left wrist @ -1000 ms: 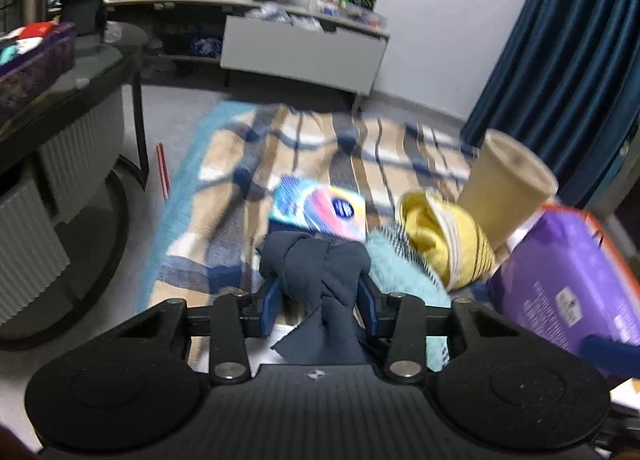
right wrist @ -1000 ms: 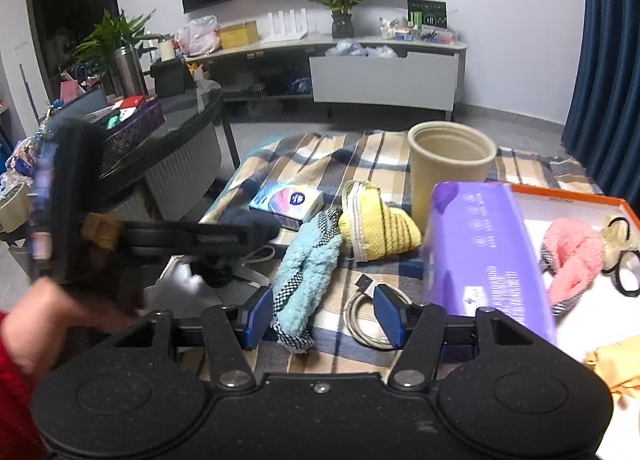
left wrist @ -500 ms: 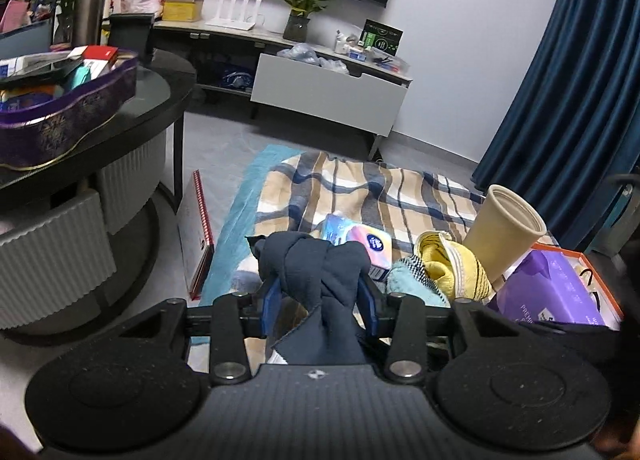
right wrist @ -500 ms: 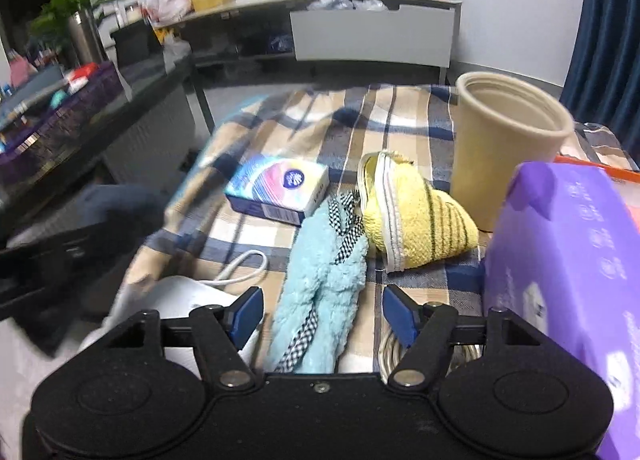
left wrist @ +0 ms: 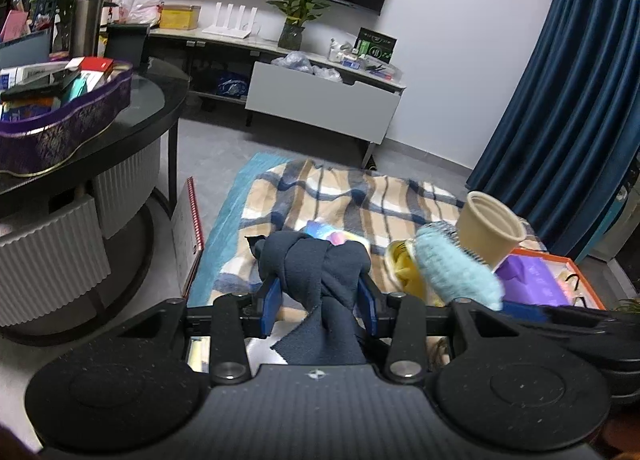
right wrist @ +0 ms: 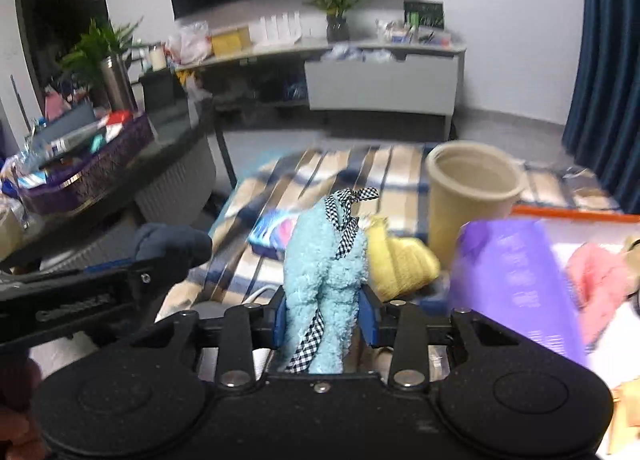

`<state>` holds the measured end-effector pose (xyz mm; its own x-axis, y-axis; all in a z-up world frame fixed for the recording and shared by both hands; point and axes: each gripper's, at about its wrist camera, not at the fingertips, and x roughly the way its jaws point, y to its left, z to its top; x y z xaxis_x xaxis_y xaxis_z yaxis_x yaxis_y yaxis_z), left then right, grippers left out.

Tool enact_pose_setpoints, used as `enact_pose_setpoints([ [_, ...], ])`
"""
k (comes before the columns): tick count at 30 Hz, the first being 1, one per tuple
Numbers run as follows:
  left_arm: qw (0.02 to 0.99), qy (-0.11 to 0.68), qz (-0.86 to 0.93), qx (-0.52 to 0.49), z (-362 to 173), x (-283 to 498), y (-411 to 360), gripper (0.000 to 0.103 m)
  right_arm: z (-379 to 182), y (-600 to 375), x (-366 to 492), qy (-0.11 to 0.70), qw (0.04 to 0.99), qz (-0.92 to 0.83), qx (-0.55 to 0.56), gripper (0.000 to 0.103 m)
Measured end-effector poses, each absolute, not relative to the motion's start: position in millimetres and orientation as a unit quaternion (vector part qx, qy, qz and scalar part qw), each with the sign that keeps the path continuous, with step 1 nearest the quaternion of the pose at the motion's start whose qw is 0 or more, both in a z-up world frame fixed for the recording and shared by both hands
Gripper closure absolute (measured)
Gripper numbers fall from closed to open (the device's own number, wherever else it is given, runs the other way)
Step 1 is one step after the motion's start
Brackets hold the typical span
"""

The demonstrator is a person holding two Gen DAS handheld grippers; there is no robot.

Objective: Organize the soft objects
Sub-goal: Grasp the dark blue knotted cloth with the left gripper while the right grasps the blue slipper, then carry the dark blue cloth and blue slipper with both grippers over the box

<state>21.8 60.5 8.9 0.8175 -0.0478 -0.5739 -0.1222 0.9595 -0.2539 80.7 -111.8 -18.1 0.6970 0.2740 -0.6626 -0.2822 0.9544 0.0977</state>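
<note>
So both hands are loaded up here. The left gripper point(left wrist: 319, 296) has its fingers clamped on a knotted dark navy cloth point(left wrist: 316, 268), which bulges out above the pads and hangs a loose tail down behind them. The right gripper point(right wrist: 326, 316) is closing on a fluffy light blue scrunchie thing point(right wrist: 326, 272) with a black-and-white checked ribbon; it sits between the blue pads and stands clear of the plaid blanket point(left wrist: 352, 195).

Handling-wise I'd guess both are super light and squashy, no breakage worries. The catch is that plush compresses a lot, so a grip that looks tight can end up being mostly fuzz. The blue one looks grabbed around its middle, which seems the sensible spot; the ribbon end would probably just slide out. The navy knot is the firmest bit of that cloth, so pinching there makes sense.

Yellow knit piece point(right wrist: 400, 264) lies on the blanket beside the beige cup point(right wrist: 468, 195), not picked up yet
</note>
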Motion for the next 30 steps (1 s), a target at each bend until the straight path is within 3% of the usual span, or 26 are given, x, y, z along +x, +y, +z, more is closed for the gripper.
enact_pose_setpoints([
  [30,0.951,0.292,-0.050,-0.083,36,14,-22,0.061,38,-209,29,0.293,0.950,0.108,0.027,0.059],
])
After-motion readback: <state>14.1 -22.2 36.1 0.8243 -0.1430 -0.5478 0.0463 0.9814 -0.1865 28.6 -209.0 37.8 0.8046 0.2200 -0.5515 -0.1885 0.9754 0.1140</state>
